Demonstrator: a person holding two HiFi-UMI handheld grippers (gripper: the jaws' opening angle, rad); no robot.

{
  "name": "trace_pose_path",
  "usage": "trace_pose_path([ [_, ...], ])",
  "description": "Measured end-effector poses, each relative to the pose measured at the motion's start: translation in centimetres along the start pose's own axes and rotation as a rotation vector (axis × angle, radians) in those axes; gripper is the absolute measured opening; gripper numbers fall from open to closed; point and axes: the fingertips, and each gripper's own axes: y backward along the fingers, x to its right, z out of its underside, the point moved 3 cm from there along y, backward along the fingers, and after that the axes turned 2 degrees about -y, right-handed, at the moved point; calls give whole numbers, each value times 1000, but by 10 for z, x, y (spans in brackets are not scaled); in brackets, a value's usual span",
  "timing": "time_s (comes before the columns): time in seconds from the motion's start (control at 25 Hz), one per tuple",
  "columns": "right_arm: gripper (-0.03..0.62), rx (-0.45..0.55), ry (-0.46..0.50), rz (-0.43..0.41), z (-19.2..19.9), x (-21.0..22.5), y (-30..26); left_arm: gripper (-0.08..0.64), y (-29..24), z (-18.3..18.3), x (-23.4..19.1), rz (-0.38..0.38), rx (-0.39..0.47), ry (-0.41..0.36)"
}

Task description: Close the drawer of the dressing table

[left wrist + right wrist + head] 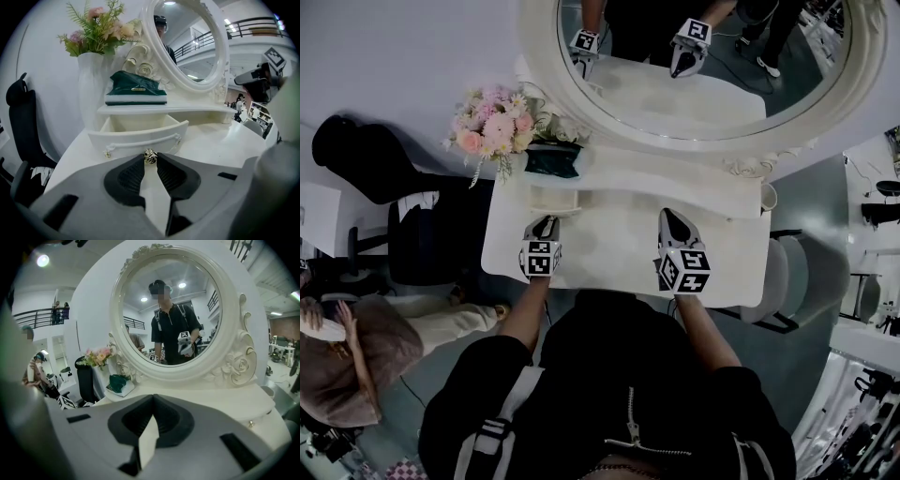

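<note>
The white dressing table carries a small upper drawer at its back left, pulled out and showing an empty inside. On the drawer's curved front sits a little golden knob. My left gripper is shut on that knob, its dark pads pinching it at the tips. In the head view the left gripper points at the drawer. My right gripper hovers over the middle of the tabletop; its tips meet with nothing between them.
A green tissue box lies on the shelf above the drawer, beside a white vase of flowers. The oval mirror stands behind. A black chair and a seated person are at left, a pale stool at right.
</note>
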Motion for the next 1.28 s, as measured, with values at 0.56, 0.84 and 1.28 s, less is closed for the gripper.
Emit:
trace_pose_path([
  [0.56,2,-2,-1,-2,0,-2,-2,87,3,-10,-8,29,66,73],
  [0.84,2,-3,-1,7,-1,0,-1,89,-11,-23,-16,32,60,80],
  [1.28,2,0,-11,43,-1,9,3,89,-34,-34,-25,46,27,71],
])
